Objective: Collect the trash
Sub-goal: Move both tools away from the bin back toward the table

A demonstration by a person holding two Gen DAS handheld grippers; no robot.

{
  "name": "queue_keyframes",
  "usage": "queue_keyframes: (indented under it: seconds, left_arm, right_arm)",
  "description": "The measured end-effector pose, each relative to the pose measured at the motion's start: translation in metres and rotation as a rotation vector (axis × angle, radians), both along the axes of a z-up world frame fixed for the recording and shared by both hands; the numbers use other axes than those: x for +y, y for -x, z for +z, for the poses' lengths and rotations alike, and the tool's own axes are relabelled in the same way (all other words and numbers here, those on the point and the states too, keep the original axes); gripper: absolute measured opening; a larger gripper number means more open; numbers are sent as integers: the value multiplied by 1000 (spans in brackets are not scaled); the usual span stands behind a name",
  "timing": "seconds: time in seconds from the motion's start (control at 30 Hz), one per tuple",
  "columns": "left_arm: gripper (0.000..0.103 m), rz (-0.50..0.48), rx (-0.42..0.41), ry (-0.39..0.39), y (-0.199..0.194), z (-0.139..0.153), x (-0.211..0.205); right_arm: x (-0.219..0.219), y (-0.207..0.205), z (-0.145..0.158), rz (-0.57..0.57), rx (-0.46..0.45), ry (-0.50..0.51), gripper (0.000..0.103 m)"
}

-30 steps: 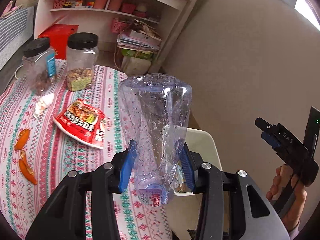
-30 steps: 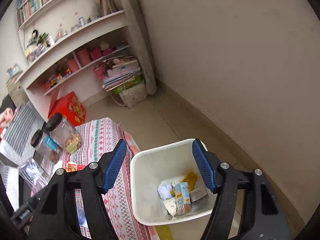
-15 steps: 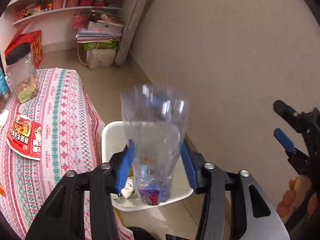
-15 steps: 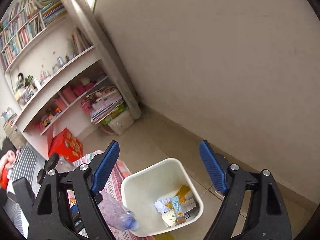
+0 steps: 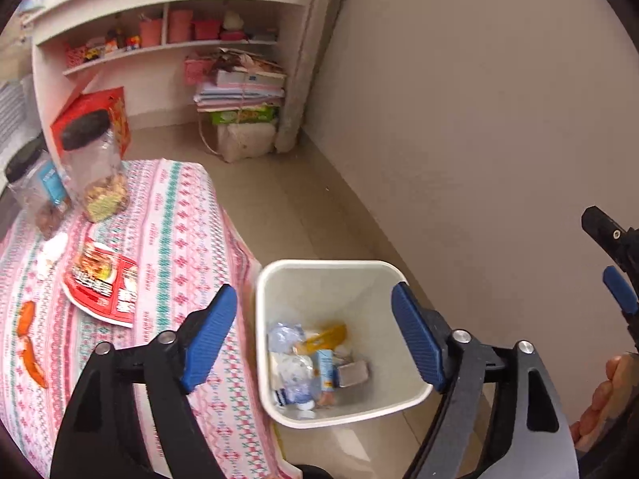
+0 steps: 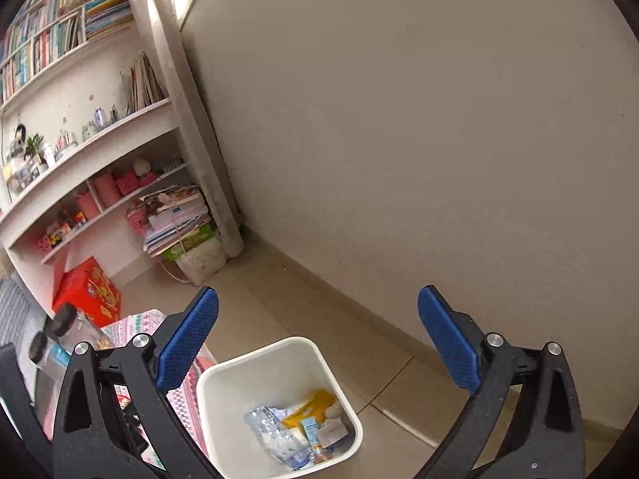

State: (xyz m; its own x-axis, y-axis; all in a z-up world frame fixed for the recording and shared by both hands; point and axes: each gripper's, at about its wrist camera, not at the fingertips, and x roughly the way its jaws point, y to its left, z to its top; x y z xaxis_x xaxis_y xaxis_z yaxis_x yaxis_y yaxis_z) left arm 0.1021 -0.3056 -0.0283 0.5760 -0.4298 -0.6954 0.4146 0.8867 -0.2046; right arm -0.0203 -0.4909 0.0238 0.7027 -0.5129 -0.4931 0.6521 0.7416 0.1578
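One white bin [image 5: 334, 267] stood on the floor just beside the cloth-covered surface [image 5: 187, 239]. One clear bottle [image 5: 293, 375] lay inside it among other scraps. Two black-lidded jars [image 5: 94, 171], one red packet [image 5: 102, 283] and two orange peels [image 5: 24, 315] sat on the surface. Left gripper [image 5: 313, 333] hung above the bin, fingers wide apart, holding nothing. Right gripper [image 6: 317, 343] also faced the bin, fingers spread wide, touching nothing.
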Motion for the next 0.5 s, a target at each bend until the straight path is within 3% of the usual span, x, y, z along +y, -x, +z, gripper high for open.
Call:
queue_keyframes:
  seconds: [0.2, 0.5]
  left_arm:
    - [89, 120, -85, -65, 1, 9, 28]
    - [90, 281, -201, -131, 1, 15, 88]
  right_arm:
    - [31, -15, -4, 44, 52, 61, 96]
    - [89, -42, -16, 159, 116, 123, 96]
